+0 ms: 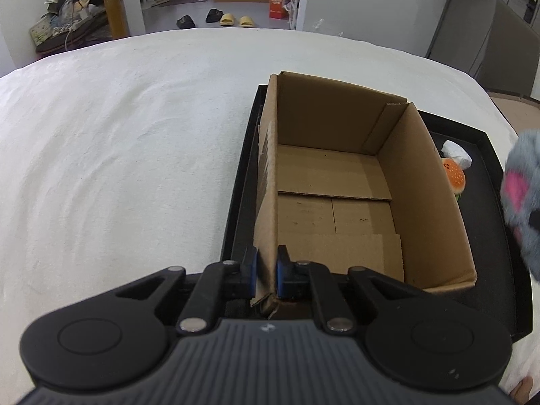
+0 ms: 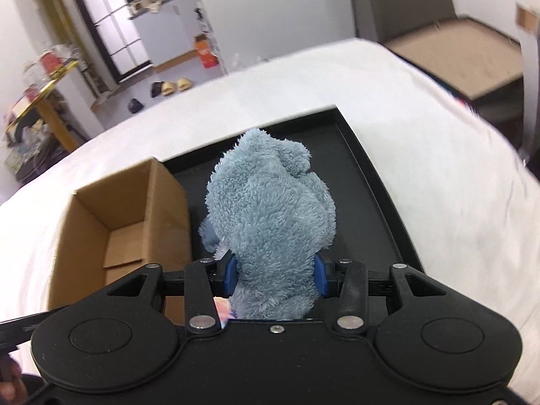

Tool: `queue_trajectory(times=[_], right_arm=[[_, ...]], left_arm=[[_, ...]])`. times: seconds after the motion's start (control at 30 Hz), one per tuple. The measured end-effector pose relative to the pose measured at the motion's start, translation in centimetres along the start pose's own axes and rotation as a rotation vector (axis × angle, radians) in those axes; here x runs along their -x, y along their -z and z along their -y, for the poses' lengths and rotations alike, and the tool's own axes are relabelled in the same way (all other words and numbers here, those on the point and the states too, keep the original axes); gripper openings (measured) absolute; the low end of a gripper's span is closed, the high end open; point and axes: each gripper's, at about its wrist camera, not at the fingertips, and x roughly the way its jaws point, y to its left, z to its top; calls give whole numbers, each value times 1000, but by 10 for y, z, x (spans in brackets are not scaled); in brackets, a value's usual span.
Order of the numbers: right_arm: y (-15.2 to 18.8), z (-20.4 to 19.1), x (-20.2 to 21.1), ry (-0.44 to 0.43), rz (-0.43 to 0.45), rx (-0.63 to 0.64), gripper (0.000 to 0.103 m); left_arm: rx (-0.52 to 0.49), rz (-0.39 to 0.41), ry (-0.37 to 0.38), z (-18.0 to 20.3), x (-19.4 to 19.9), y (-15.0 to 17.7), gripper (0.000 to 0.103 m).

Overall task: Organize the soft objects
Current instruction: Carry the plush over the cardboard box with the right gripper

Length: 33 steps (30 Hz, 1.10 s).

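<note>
An open cardboard box stands on a black tray on a white-covered surface; its inside holds nothing. My left gripper is shut on the box's near left wall. My right gripper is shut on a fluffy blue-grey plush toy and holds it above the tray, to the right of the box. The plush, with a pink patch, also shows at the right edge of the left wrist view. A burger-shaped plush and a white soft item lie on the tray behind the box's right wall.
The white cover stretches wide to the left of the tray. Beyond the far edge are slippers on the floor, an orange carton and a cluttered shelf. A low brown platform stands at the right.
</note>
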Motion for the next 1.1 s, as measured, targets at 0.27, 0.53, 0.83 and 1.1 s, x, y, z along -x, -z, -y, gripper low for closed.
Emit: queue_trajectory(times=[0.27,0.53,0.83,1.1], right_arm=[[-13,-33,12,-57,29,212,42],[-14,-70,11,-66,17,416,42],[-12,-101,15,-150,39,625,42],[-22,-122,11,-207,14,778,42]], left_arm=[[9,13,23,-4,1,0,11],[46,14,70,-14,-3,0,11],[62,3,79,-20,-5,-3,12],[41,18,48,-15,-1,-2,12]])
